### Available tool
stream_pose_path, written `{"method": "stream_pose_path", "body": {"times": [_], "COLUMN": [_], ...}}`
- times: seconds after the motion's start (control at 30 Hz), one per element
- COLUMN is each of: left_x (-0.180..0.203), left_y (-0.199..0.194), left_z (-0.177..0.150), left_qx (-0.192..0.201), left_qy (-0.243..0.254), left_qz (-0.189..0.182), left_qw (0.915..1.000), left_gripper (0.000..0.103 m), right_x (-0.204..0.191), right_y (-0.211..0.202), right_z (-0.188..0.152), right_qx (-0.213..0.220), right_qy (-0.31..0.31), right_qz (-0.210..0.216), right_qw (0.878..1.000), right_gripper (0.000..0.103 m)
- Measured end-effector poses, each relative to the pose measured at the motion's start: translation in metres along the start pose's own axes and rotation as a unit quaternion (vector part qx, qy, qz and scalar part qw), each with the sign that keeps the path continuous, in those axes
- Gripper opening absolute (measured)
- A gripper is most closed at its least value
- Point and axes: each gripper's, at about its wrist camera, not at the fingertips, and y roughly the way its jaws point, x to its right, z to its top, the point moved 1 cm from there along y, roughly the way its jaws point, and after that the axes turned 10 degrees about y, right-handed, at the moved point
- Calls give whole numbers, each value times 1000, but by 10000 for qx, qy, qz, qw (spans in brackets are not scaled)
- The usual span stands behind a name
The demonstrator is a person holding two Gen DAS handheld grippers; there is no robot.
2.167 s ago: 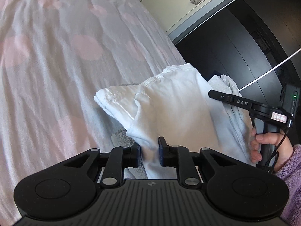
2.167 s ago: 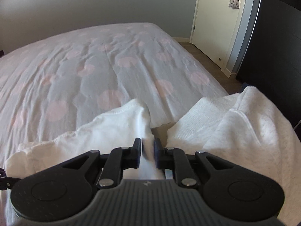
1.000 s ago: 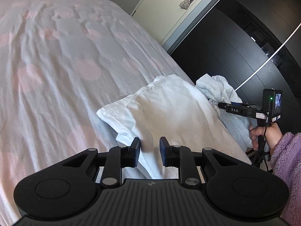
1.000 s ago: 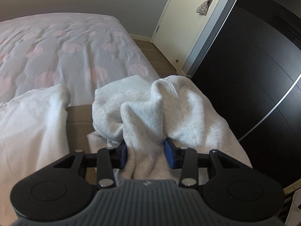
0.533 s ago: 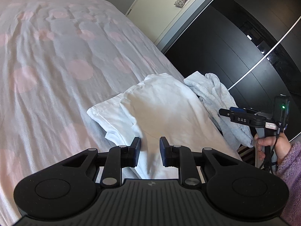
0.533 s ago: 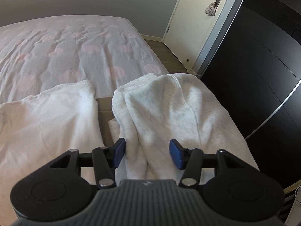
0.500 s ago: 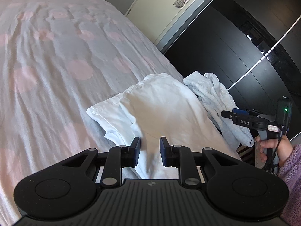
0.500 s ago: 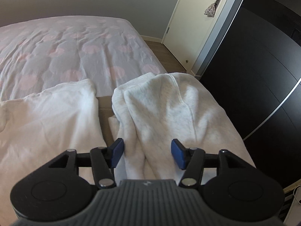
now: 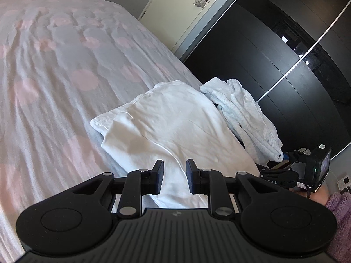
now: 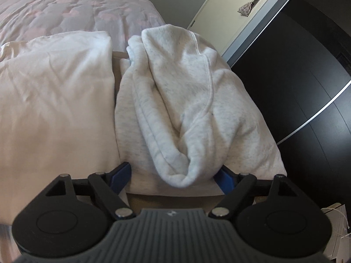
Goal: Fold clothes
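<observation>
A white shirt [image 9: 175, 127] lies folded flat at the near corner of the bed, also seen in the right wrist view [image 10: 54, 92]. A crumpled light grey sweatshirt [image 9: 245, 118] lies to its right. My left gripper [image 9: 174, 177] hovers just over the shirt's near edge, its jaws a narrow gap apart and pressing on nothing. My right gripper [image 10: 174, 173] is opening wide. A rolled fold of the grey sweatshirt [image 10: 186, 100] lies between its blue pads [image 10: 122, 173], which do not touch it.
The bed cover [image 9: 65, 65], grey with pink dots, stretches away to the left. A beige ledge [image 10: 171, 190] shows under the clothes' near edge. A dark wardrobe [image 9: 274, 54] and a pale door [image 9: 186, 11] stand to the right. A purple sleeve [image 9: 337, 206] is at the lower right.
The right jaws have spread wide and let go of the grey sweatshirt, which now lies loose, and that gripper has drawn back. The left gripper has backed off slightly from the white shirt.
</observation>
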Motion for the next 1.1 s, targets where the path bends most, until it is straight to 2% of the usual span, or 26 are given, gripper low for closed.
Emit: {"method": "stream_pose_path", "body": {"times": [0.13,0.3,0.33,0.37,0.43,0.53,0.83,1.03,1.1], "left_x": [-2,3,4,5,4,-2,-11,-13,-10], "left_y": [-4,-2,-1,-1,-3,-5,-3,1,1], "left_z": [1,1,1,0,-1,0,1,0,0], "left_qx": [6,9,-5,-19,-40,-32,-58,-55,-92], "left_qy": [-12,-10,1,14,58,-6,-59,-154,-73], "left_qz": [130,116,97,86,105,168,190,166,143], "left_qw": [9999,9999,10000,10000,9999,9999,9998,9997,9998], "left_gripper": [19,19,19,19,19,19,19,19,19], "right_x": [-15,-11,-10,-9,-9,3,38,32,36], "right_y": [-9,7,10,12,11,10,30,36,29], "right_z": [0,0,0,0,0,2,14,10,9], "right_qx": [271,184,165,147,141,102,-68,-510,-512], "right_qy": [-522,-278,-226,-188,-327,-472,-396,-331,-131], "right_qz": [-254,-60,-66,-85,-221,-185,-513,-166,-83], "right_qw": [9979,9994,9996,9997,9991,9987,9979,9980,9986], "right_gripper": [85,85,81,70,59,51,49,50,51]}}
